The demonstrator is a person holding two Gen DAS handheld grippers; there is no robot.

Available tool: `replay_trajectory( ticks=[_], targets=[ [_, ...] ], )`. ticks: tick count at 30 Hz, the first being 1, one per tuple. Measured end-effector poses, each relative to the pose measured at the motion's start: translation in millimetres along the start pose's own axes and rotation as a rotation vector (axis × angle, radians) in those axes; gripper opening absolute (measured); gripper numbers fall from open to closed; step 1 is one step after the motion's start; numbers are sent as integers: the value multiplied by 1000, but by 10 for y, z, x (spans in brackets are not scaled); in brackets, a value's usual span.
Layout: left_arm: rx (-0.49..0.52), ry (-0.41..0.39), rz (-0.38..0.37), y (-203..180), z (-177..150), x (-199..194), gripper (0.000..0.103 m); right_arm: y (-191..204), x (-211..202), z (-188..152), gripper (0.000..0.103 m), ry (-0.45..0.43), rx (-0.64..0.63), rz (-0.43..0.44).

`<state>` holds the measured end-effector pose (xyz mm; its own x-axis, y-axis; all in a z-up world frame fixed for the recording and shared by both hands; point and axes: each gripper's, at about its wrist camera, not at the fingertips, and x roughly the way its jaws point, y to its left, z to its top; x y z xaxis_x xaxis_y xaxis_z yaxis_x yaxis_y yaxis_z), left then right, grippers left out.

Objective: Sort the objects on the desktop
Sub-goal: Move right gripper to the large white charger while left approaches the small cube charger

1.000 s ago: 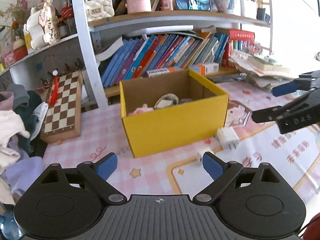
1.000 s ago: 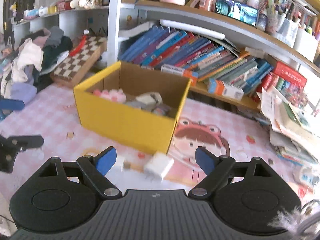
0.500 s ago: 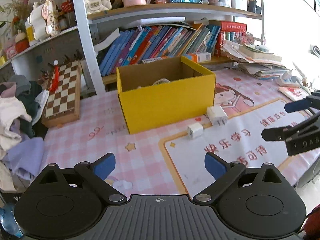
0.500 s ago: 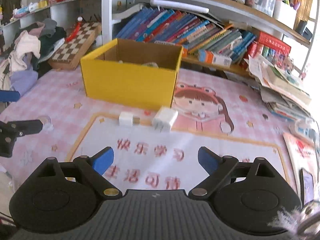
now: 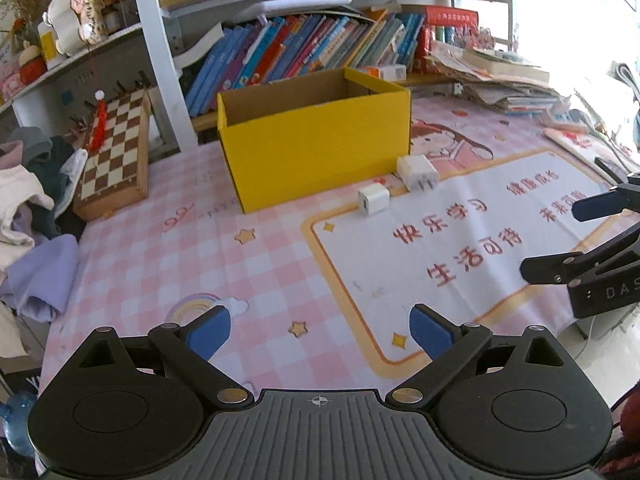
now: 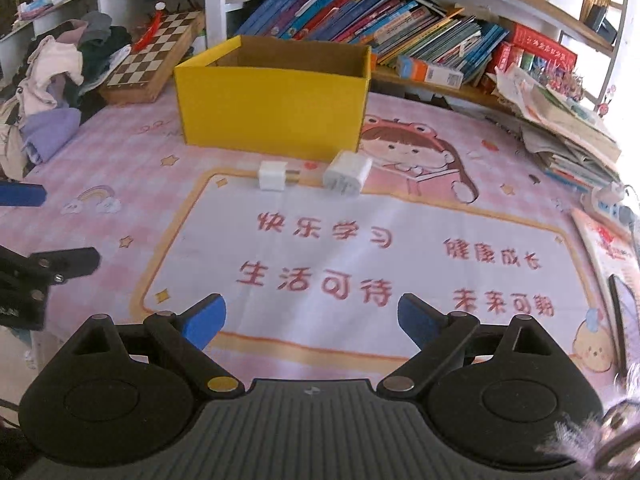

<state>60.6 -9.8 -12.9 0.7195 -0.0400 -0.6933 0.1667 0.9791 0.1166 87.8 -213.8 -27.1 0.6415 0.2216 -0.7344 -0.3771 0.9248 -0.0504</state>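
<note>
- One yellow box (image 5: 316, 148), open-topped, plain cardboard inside, standing on the pink checked mat (image 5: 160, 264) in front of the bookshelf (image 5: 304, 48).
- Two white chargers on the mat just in front of the box, near its right corner in the left wrist view: a small charger (image 5: 373, 199) and a large charger (image 5: 417, 173), close together but apart.
- Small charger cube-shaped, lying on its side, prongs pointing toward the large one in the right wrist view; large charger blocky and tilted, its two prongs showing in the left wrist view.
- Whether the large charger touches the box wall: cannot tell.
- One chessboard (image 5: 114, 152) leaning at the left by the shelf post, a red tassel hanging over it.
- One heap of clothes (image 5: 28, 200) at the mat's left edge.
- One stack of papers (image 6: 560, 120) at the right under the shelf.
- Two grippers, both angled down toward the mat from its near edge, side by side.
- Left gripper (image 5: 320, 330) spread wide, blue pads (image 5: 210, 330) apart, nothing between them.
- Right gripper (image 6: 310, 320) likewise wide, empty, over the printed white panel, well short of the chargers.
</note>
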Motion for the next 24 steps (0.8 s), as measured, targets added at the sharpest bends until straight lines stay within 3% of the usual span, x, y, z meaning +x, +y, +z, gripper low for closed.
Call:
replay_trajectory(
  ticks=[24],
  targets=[
    [25,31,-55,-105,-65,76,98,144,-33,-29,93,-1,-53,0]
  ],
)
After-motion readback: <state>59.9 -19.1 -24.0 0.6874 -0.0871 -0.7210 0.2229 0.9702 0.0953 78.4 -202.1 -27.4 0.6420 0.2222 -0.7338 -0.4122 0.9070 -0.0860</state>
